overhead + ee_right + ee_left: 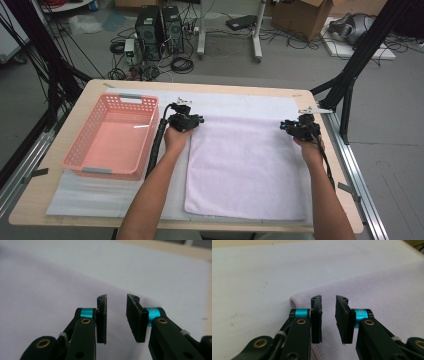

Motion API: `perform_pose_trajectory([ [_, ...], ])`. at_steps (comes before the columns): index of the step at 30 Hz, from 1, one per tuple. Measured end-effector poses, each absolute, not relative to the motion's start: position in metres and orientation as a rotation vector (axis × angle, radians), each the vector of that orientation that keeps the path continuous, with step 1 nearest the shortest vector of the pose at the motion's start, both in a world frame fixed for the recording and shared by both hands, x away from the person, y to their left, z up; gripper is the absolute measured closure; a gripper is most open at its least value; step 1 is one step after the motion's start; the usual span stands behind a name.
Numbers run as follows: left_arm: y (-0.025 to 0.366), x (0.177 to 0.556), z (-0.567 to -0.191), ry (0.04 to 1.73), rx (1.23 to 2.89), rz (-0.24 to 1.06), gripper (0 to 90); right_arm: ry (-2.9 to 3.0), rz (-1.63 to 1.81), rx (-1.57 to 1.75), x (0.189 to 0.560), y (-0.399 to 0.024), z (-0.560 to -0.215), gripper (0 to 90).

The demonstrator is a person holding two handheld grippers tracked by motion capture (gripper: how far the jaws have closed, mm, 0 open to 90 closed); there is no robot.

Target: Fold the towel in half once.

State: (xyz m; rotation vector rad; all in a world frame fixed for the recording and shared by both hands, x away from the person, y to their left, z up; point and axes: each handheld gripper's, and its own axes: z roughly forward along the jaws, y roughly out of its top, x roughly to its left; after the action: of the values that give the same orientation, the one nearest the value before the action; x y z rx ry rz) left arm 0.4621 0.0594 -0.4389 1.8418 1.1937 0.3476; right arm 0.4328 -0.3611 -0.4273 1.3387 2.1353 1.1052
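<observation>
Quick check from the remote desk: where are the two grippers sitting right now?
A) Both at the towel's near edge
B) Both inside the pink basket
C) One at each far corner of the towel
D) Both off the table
C: the left gripper and right gripper sit at the far corners of the towel, jaws apart with nothing pinched; the pink basket holds neither.

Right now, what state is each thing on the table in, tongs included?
Towel: spread flat on the white mat, unfolded, not gripped.
Pink basket: upright, empty, left of the towel.
Left tongs: open, nothing between the pads, at the towel's far left corner.
Right tongs: open, nothing between the pads, at the towel's far right corner.
White mat: lying flat under towel and basket.
</observation>
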Motion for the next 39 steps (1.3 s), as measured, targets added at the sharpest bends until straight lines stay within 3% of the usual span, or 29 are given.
perform_pose_trajectory([
  [5,0.060,0.460,-0.450,1.250,1.838,0.357,76.1,2.186,1.010,1.329,0.430,-0.354,-0.445,75.1],
  [10,0.063,0.454,-0.450,1.247,1.815,0.369,73.3,2.030,0.935,1.444,0.426,-0.369,-0.444,72.4],
  [23,0.083,0.400,-0.432,1.025,1.672,0.331,37.1,2.092,1.141,1.336,0.371,-0.381,-0.394,39.2],
  [25,0.086,0.395,-0.429,1.017,1.661,0.263,32.4,2.110,1.158,1.318,0.360,-0.382,-0.394,33.5],
  [28,0.085,0.386,-0.422,0.979,1.657,0.296,14.5,2.124,1.169,1.287,0.343,-0.387,-0.395,21.8],
  [39,0.087,0.364,-0.420,0.938,1.675,0.313,17.3,2.125,1.215,1.263,0.309,-0.396,-0.411,17.7],
])
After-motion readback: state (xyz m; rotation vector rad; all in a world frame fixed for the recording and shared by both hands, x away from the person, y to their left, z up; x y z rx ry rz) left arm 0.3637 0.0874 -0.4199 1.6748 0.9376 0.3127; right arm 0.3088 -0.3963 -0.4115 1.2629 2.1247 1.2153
